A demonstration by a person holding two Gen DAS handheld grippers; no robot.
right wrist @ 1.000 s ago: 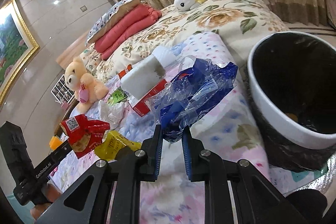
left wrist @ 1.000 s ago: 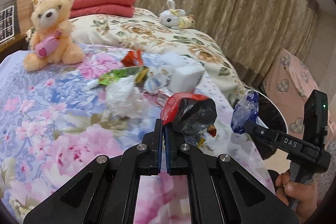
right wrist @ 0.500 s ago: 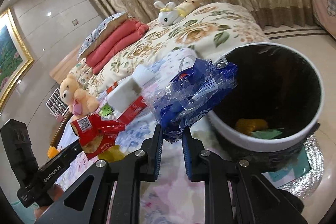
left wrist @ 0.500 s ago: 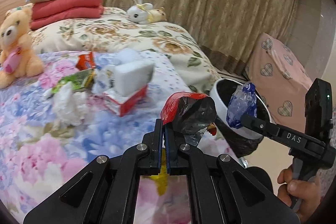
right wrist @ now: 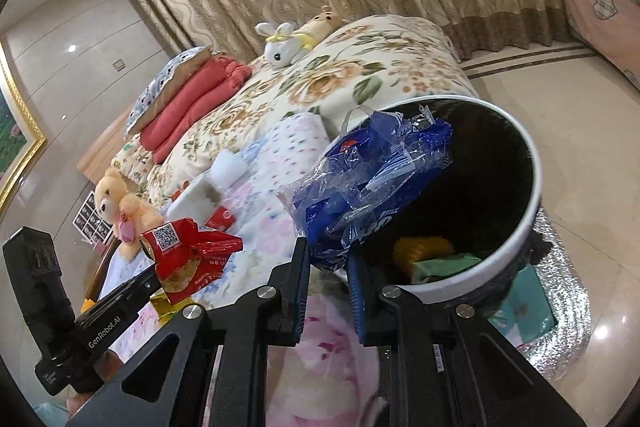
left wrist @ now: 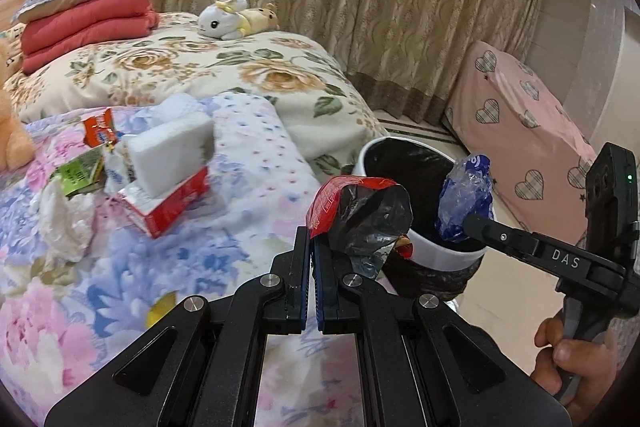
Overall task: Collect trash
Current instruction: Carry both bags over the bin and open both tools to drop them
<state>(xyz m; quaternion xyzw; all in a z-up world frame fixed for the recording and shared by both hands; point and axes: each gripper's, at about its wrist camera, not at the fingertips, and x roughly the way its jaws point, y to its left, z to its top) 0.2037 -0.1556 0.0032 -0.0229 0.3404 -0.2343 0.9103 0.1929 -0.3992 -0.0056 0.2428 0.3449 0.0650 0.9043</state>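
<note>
Writing: "DAS" is printed in white on the arm of the right gripper (left wrist: 466,223) as seen from the left wrist view; "GenRobot.AI" runs along the arm of the left gripper (right wrist: 154,267) in the right wrist view. The red wrapper (right wrist: 188,255) carries a QR code and small white print too fine to read. The blue plastic bag (right wrist: 368,183) shows white lettering, crumpled and not legible.

Left gripper: jaws pressed together on the red wrapper, whose dark foil inside faces the left camera. It is held in the air above the edge of the bed (left wrist: 248,195), just beside the trash bin (left wrist: 436,255).

Right gripper: clamped on the blue plastic bag, pointing downward at a slant, the bag hanging over the rim of the trash bin. A hand (left wrist: 572,355) wraps the handle at lower right, fingers curled around it.

Bin: white rim, black liner, standing on the floor against the bed; a yellow item (right wrist: 424,247) and a green item (right wrist: 448,263) lie inside.

On the bed: a tissue box (left wrist: 168,199), crumpled tissue (left wrist: 64,223), a green packet (left wrist: 80,171), an orange packet (left wrist: 100,131).
</note>
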